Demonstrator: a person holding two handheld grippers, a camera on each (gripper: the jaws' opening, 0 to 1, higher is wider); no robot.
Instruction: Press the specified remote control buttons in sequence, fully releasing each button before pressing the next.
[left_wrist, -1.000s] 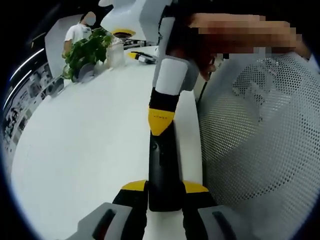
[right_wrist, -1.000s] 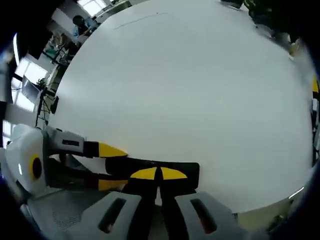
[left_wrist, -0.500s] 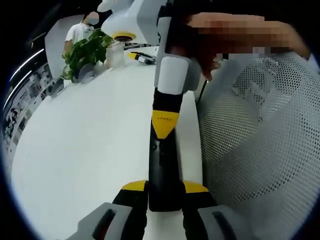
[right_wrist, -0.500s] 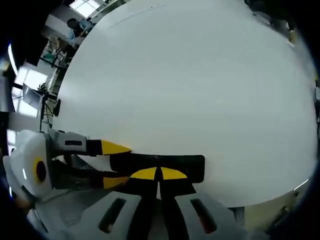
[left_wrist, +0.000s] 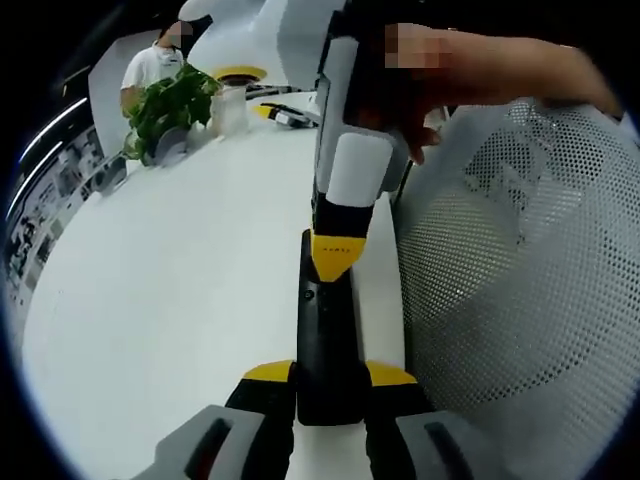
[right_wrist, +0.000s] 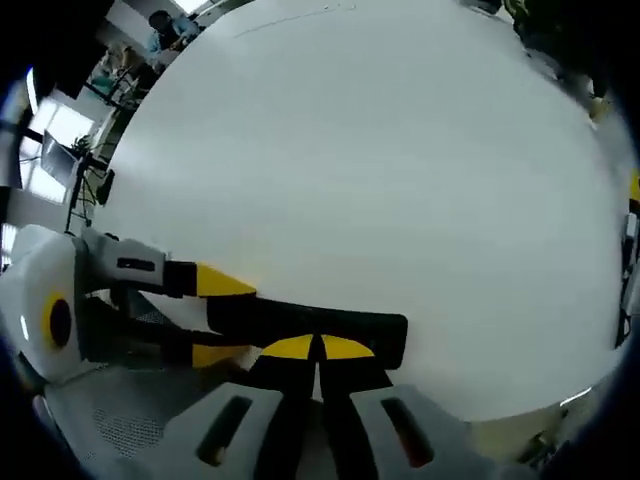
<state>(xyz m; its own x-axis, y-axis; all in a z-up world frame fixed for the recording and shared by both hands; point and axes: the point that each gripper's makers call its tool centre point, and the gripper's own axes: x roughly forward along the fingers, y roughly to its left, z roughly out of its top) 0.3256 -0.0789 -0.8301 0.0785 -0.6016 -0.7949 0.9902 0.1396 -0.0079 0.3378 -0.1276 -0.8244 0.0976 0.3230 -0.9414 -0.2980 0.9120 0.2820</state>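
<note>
Left gripper view: a black remote control (left_wrist: 327, 345) is clamped at its near end between the yellow-tipped jaws of the left gripper (left_wrist: 328, 378), which are closed on its two sides. The remote points away from the camera, over the white table (left_wrist: 170, 290). The right gripper (left_wrist: 338, 255) comes down from the top of the view; its yellow tip is set on the far end of the remote's upper face, and touching is judged likely. A hand (left_wrist: 470, 75) is seen around the right gripper's white body. A white perforated chair back (left_wrist: 520, 270) is seen just beside the table edge. At the far end of the table a leafy green plant (left_wrist: 170, 105) is noted, with a clear jar (left_wrist: 232, 108) beside it and a person in a white shirt (left_wrist: 150, 65) behind.

Right gripper view: the right gripper's jaws are seen drawn together, their yellow tips (right_wrist: 318, 347) meeting on the near edge of the remote control (right_wrist: 310, 325), which lies crosswise near the bottom of the view. The left gripper (right_wrist: 215, 318) enters from the left, one yellow finger (right_wrist: 222, 283) above and one below the remote's end. The white table (right_wrist: 380, 170) lies beyond.
</note>
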